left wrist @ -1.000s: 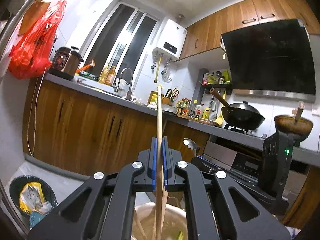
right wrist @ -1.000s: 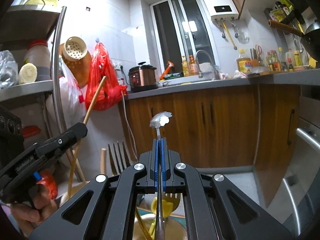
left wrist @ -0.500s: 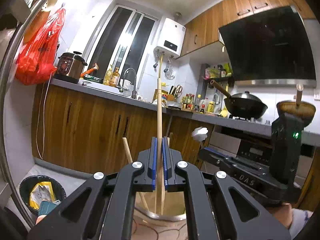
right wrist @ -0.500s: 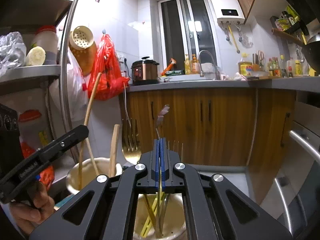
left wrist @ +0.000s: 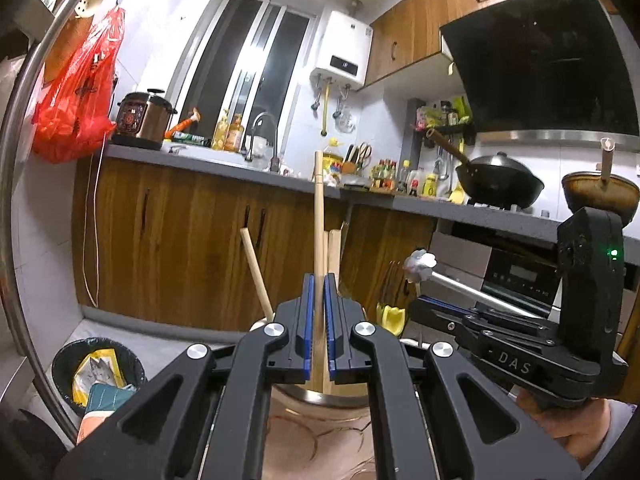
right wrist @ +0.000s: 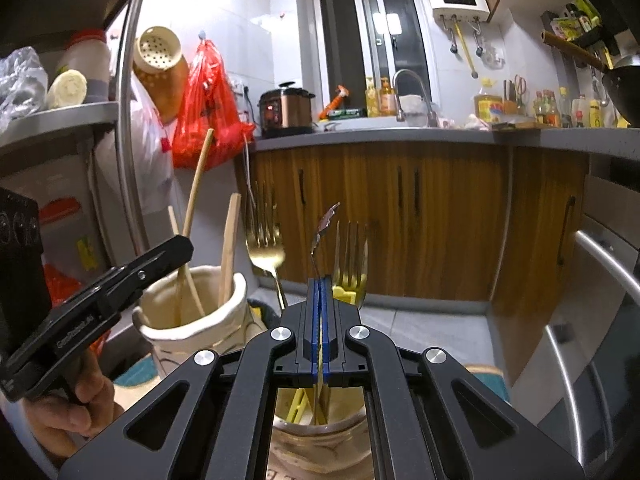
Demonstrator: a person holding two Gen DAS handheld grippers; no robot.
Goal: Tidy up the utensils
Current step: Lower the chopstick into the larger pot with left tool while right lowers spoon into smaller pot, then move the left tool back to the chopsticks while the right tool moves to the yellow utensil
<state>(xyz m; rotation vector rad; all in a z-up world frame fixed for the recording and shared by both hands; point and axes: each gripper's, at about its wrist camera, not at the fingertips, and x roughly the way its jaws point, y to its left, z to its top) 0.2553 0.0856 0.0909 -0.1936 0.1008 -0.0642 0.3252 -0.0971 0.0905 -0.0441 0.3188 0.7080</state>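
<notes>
Whereas a second ago both utensils were held clear above the holders, each has now come down into one — the left gripper (left wrist: 319, 308), clamped on a wooden chopstick (left wrist: 318, 216), has its lower end inside the cream holder (right wrist: 192, 316) directly below. The right gripper (right wrist: 320, 320), clamped on a metal spoon (right wrist: 320, 236), has it standing in the second holder (right wrist: 320, 440) beneath, among the forks (right wrist: 352, 256) — release appears to be what remains.

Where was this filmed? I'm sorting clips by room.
A home kitchen, most likely: a wok sits under a range hood, a sink tap stands on the counter, and a rice cooker is near the window.
</notes>
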